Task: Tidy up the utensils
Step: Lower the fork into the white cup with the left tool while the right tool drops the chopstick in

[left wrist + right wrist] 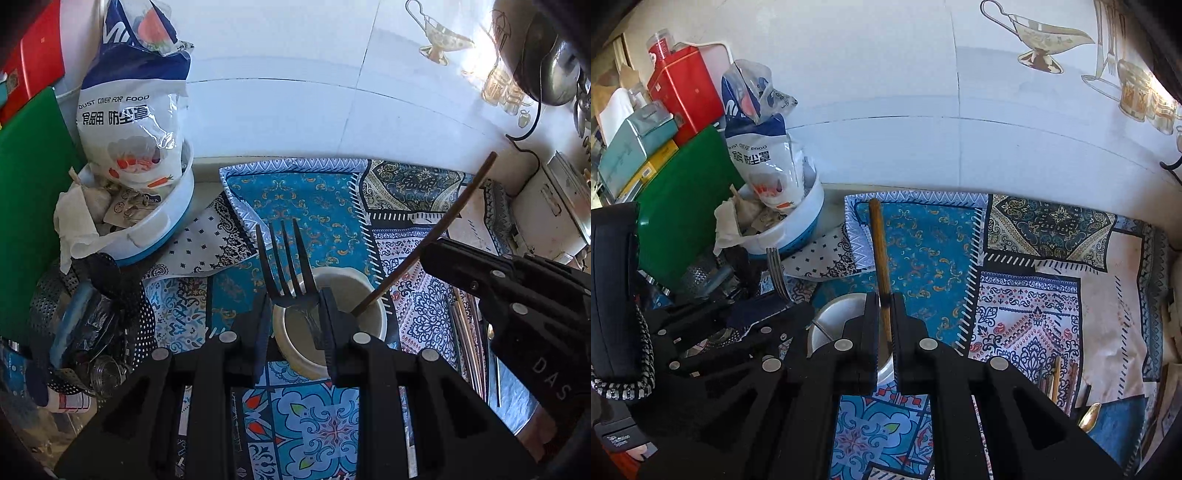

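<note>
A dark metal fork stands tines up, and my left gripper is shut on its neck. Its handle reaches down into a white cup on the patterned cloth. A brown wooden chopstick is clamped in my right gripper, which is shut on it. The chopstick's lower end dips into the same cup. In the left wrist view the chopstick slants up to the right from the cup, with the right gripper on it. The fork and left gripper show at the left of the right wrist view.
More chopsticks and a golden spoon lie on the cloth to the right. A white-and-blue bowl with a plastic bag, a green board and a perforated metal basket crowd the left. The tiled wall is close behind.
</note>
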